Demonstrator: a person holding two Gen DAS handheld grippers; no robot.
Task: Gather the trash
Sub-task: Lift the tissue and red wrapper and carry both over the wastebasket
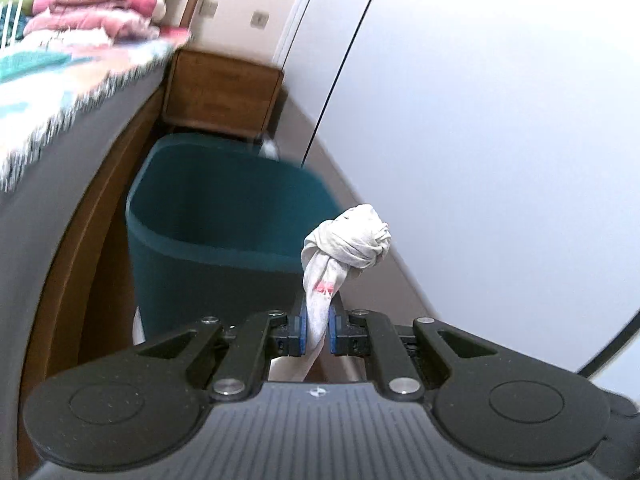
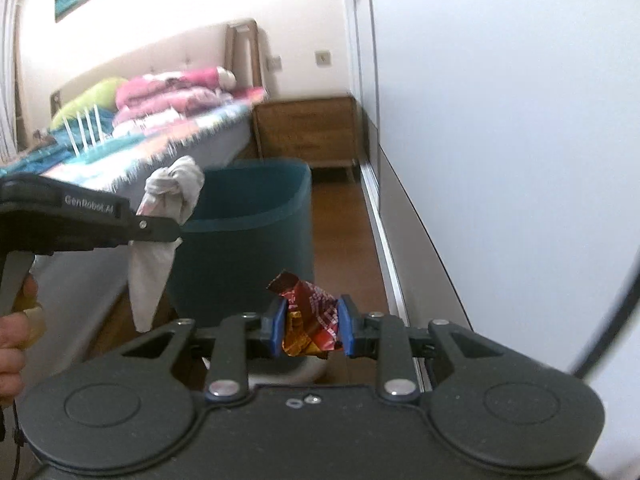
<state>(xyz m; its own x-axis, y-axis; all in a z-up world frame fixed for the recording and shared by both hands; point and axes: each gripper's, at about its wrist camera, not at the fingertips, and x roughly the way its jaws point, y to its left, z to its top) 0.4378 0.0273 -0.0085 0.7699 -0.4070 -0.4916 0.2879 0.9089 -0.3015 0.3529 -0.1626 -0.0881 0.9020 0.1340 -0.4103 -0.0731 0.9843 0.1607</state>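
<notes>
From the left wrist camera, the left gripper [image 1: 318, 330] is clamped on a white knotted rag [image 1: 347, 248] — the blue pads pinch its lower part, the knot bulges above the fingertips and a tail hangs below them. Beyond it, on the wooden floor, stands a teal bin [image 1: 224, 216], open at the top. A bed with a colourful fringed blanket [image 1: 60, 92] runs along the left, a wooden nightstand [image 1: 224, 88] sits at the far end, and a white wardrobe door [image 1: 500, 120] fills the right.

From the right wrist camera, the right gripper [image 2: 312, 326] squeezes a crumpled red-and-yellow wrapper [image 2: 310, 316] between its blue pads. The teal bin [image 2: 248, 232] stands just beyond, in the middle of the scene. At the left, the left gripper [image 2: 176, 230] is seen from the side, held by a person's hand [image 2: 16, 332], with the white knotted rag [image 2: 164, 216] gripped in it — the cloth hangs near the bin's left rim. Pink bedding [image 2: 176, 92] is piled on the bed at the far left.
</notes>
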